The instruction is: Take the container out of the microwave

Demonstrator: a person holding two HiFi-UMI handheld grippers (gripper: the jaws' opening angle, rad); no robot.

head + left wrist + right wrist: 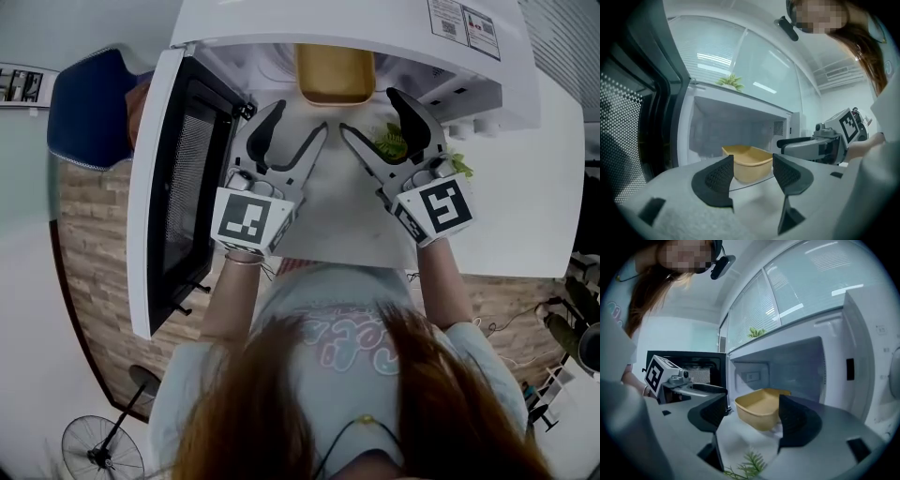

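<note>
Though close, container (335, 73) beyond right gripper (367, 110)

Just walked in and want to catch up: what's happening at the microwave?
A person faces the open microwave with a gripper in each hand. The yellow container sits inside, untouched. The left gripper and right gripper are both open, held before the opening, jaws pointing at it.
</note>
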